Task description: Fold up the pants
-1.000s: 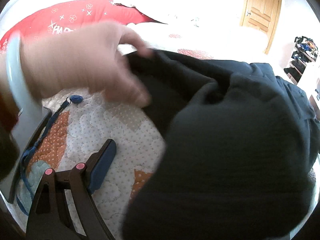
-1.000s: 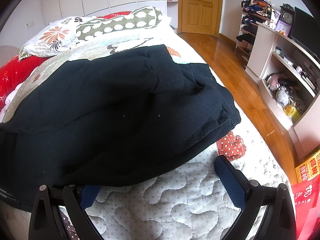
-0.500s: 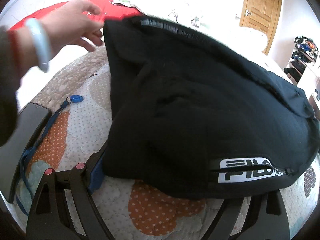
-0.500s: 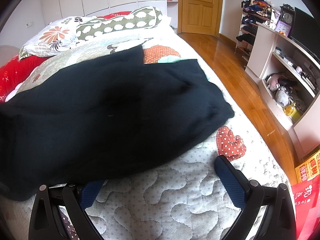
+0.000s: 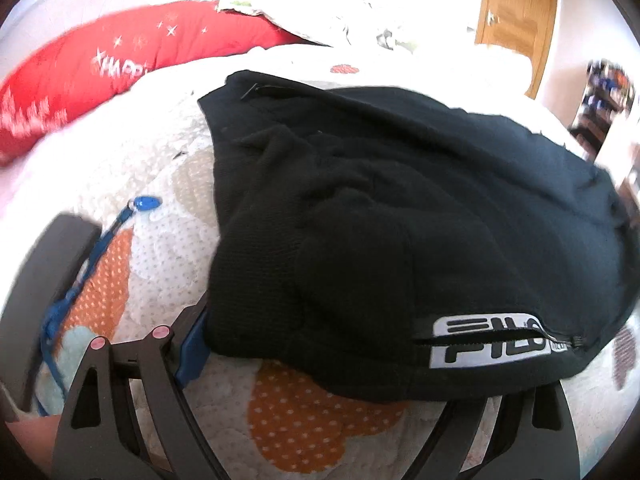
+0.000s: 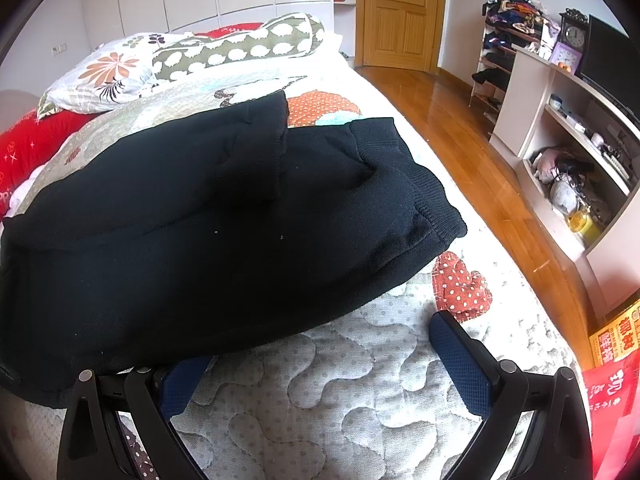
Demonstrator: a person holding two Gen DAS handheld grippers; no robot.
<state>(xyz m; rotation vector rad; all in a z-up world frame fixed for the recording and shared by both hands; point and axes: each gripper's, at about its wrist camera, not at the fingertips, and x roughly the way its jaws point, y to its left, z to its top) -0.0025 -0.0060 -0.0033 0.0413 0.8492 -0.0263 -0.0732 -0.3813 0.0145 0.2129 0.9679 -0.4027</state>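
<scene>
1. The black pants [image 6: 224,216] lie in a folded, rumpled heap on the quilted bedspread [image 6: 320,400], spread across most of its width, their ribbed cuffs [image 6: 432,208] on the side toward the wooden floor [image 6: 460,128].
2. In the left wrist view the pants [image 5: 400,220] show a white logo patch [image 5: 492,340] beside a zipper along the near edge.
3. The left gripper [image 5: 328,376] sits at the pants' near edge with its jaws spread wide; the cloth drapes over both finger ends, and neither finger pinches it.
4. The right gripper [image 6: 320,360] rests on the quilt just below the pants, jaws wide apart; its left blue pad is tucked under the hem, and its right pad lies bare on the quilt.
5. To the left of the pants, a blue lanyard [image 5: 92,248] and a dark flat device [image 5: 44,280] lie on the quilt.
6. Beyond the pants are a red blanket [image 5: 120,52], a floral pillow [image 6: 104,72] and a green patterned bolster [image 6: 240,48].
7. Further beyond the pants, a wooden door [image 6: 400,12] stands shut; right of the pants, across the floor, is a shelf unit [image 6: 568,152].
</scene>
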